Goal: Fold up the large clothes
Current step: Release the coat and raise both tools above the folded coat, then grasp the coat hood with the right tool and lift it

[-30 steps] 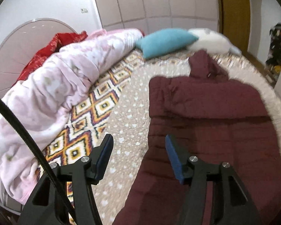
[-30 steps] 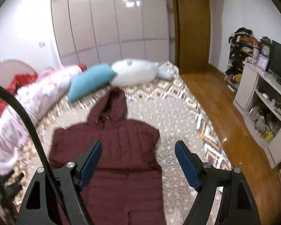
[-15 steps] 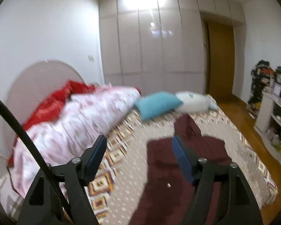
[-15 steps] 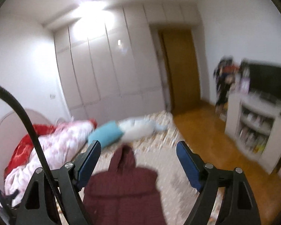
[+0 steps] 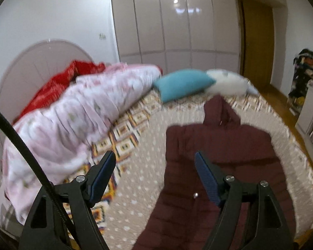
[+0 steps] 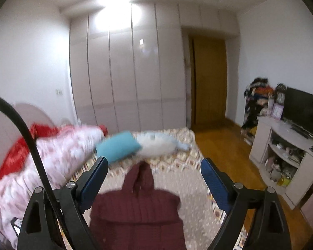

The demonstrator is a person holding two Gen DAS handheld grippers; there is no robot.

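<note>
Left wrist view: bed (image 5: 135,214) under a dotted cover, filling most of the frame. Pink quilt (image 5: 73,120) heaped along the left side, red cloth (image 5: 58,85) behind it. Maroon hooded coat (image 5: 219,166) spread flat on the right half of the bed, hood pointing at the far pillows, sleeves seemingly tucked in. Teal pillow (image 5: 181,84) and white pillow (image 5: 229,83) at the far end, well apart from the coat body but near the hood tip. Left gripper (image 5: 155,176) held above the coat's left edge, fingers spread wide, nothing between them. Small silver snap or zipper pull (image 5: 195,195) showing on the coat front.

Right wrist view: same coat (image 6: 139,212) low in the frame, hood (image 6: 139,177) centred between the fingers. Right gripper (image 6: 154,179) raised well above the bed, fingers likewise wide apart and empty.

Probably the reach before the next fold. Best done by lowering both grippers together, taking matching points at the hem or the shoulders, pinching through all padded layers. Worth lifting evenly and laying over slowly, since quilted fabric likely springs back and slides. Blur throughout, so exact edges hard to judge.
</note>
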